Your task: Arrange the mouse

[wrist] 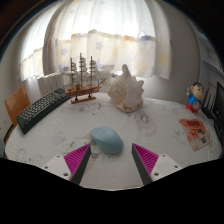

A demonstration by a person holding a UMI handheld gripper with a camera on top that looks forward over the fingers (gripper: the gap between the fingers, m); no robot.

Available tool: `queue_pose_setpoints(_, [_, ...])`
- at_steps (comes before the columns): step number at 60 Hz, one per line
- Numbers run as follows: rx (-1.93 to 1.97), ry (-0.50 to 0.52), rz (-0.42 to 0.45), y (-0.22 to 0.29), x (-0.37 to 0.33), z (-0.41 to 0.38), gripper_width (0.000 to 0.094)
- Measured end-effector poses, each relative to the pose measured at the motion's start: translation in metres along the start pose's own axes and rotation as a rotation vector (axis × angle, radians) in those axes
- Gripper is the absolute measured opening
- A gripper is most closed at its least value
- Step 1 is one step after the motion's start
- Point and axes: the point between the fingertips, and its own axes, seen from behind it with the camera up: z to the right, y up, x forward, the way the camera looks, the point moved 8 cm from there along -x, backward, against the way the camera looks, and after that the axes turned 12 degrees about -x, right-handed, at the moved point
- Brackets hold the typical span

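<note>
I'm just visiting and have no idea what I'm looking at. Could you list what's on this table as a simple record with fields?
surface: round table with pale patterned cloth
target: light blue rounded computer mouse, just ahead of the fingers
hand-held gripper: open, magenta pads either side, not touching the mouse
far left: dark keyboard
behind: wooden model sailing ship, large white seashell
right: small cartoon figurine, red printed booklet
background: white curtains
</note>
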Motion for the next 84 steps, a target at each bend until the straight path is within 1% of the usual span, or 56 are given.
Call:
queue_pose_setpoints(9, [0.011,-0.008,-0.013,0.005,0.028,0.004,0.0854])
queue_pose_setpoints(16, [0.016,-0.001,-0.005,0.015,0.045,0.006,0.0854])
queue_pose_setpoints(34, [0.049,-0.020,-0.022,0.029,0.073,0.023,0.0857])
queue_pose_setpoints(41, [0.054,-0.016,-0.029,0.030,0.079,0.024,0.0843])
queue_pose_setpoints(44, [0.058,-0.008,-0.033,0.030,0.082,0.022,0.0806])
queue_pose_setpoints(47, [0.071,0.012,-0.047,0.028,0.084,0.018,0.0727])
queue_pose_setpoints(49, [0.074,0.014,-0.041,0.029,0.084,0.019,0.0682])
queue_pose_setpoints(50, [0.071,0.015,-0.040,0.029,0.085,0.018,0.0630])
queue_pose_setpoints(51, [0.067,0.020,-0.042,0.029,0.085,0.017,0.0534])
queue_pose_setpoints(52, [0.062,0.018,-0.041,0.030,0.085,0.018,0.0491])
queue_pose_setpoints(55, [0.048,-0.005,-0.050,0.030,0.085,0.021,0.0479])
queue_pose_setpoints(58, [0.056,0.012,-0.049,0.032,0.085,0.020,0.0467])
queue_pose_setpoints(61, [0.051,0.007,-0.044,0.035,0.083,0.025,0.0448])
queue_pose_setpoints(67, [0.047,-0.025,-0.005,0.051,0.071,0.044,0.0416])
queue_pose_setpoints(71, [0.063,-0.040,0.005,0.063,0.057,0.061,0.0398])
queue_pose_setpoints(76, [0.120,-0.047,0.033,0.081,0.035,0.094,0.0391])
queue_pose_setpoints(84, [0.167,-0.113,0.071,0.094,0.003,0.179,0.0390])
